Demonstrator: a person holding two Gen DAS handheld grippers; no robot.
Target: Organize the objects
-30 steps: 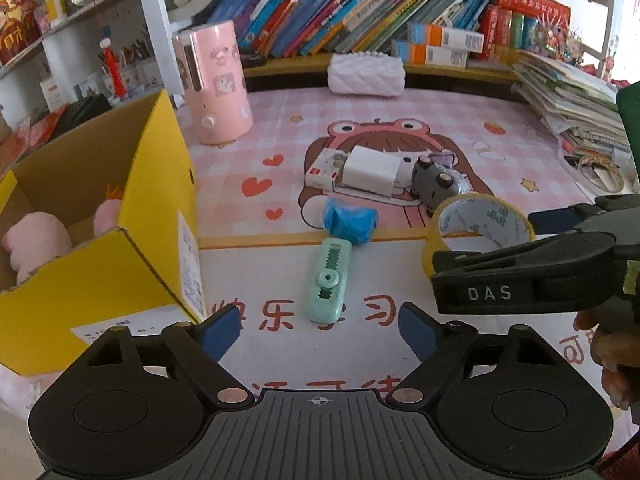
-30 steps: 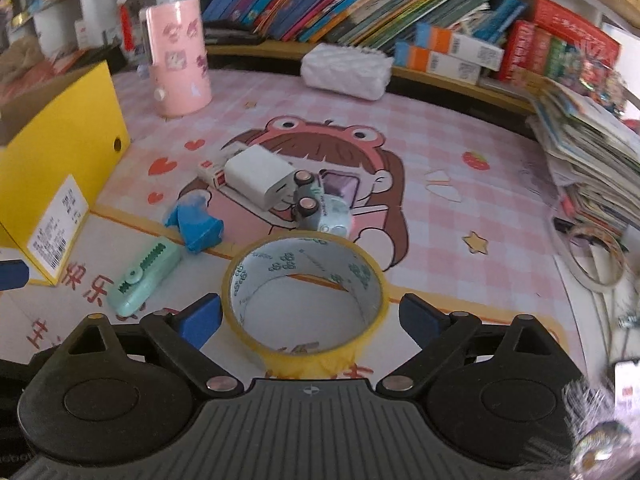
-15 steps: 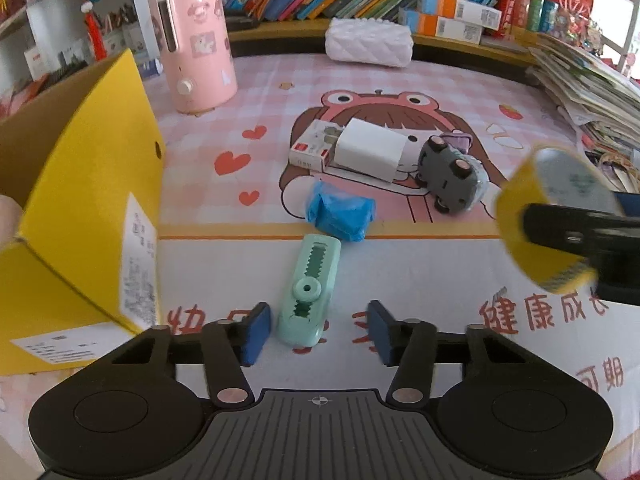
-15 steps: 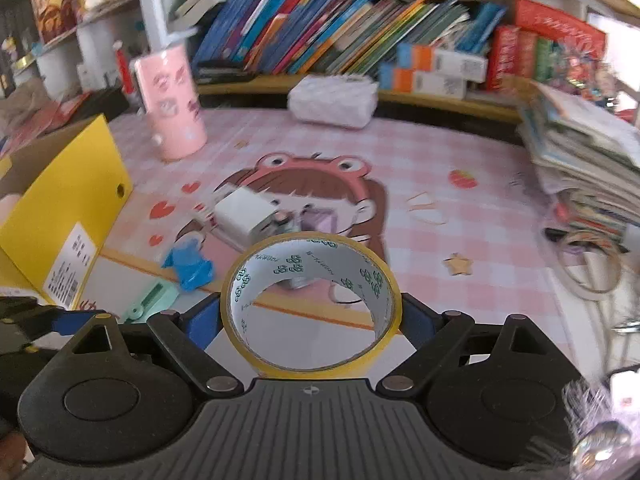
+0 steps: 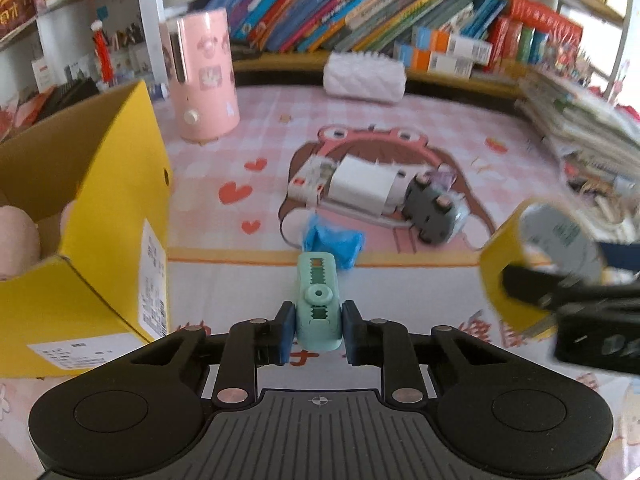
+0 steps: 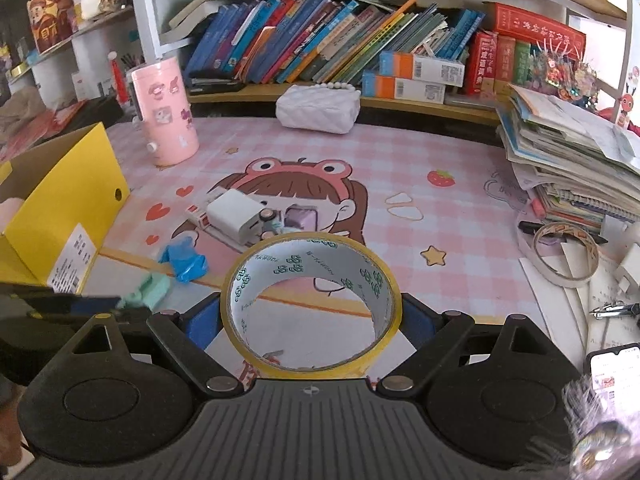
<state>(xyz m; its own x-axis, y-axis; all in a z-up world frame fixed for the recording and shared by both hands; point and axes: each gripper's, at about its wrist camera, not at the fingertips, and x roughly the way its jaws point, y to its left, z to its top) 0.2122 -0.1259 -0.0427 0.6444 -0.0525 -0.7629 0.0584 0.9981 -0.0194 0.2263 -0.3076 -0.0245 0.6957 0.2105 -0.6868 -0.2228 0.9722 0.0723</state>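
My left gripper (image 5: 318,330) is shut on a mint-green correction tape dispenser (image 5: 318,300), its near end between the blue pads, low over the mat. My right gripper (image 6: 310,318) is shut on a yellow roll of tape (image 6: 310,304) and holds it lifted above the mat; the roll also shows in the left wrist view (image 5: 540,260) at the right. A yellow cardboard box (image 5: 104,216) stands open at the left with a pink plush toy (image 5: 16,240) inside. On the mat lie a blue crumpled wrapper (image 5: 334,242), a white charger (image 5: 362,188) and a grey toy car (image 5: 434,212).
A pink cylindrical container (image 5: 202,80) and a white quilted pouch (image 5: 364,76) stand at the back, before a shelf of books (image 6: 320,44). A stack of papers and books (image 6: 568,164) fills the right side, with another tape ring (image 6: 566,254) beside it.
My left gripper closed from wide open onto the mint-green dispenser. My right gripper closed on the yellow tape roll and lifted it off the mat.
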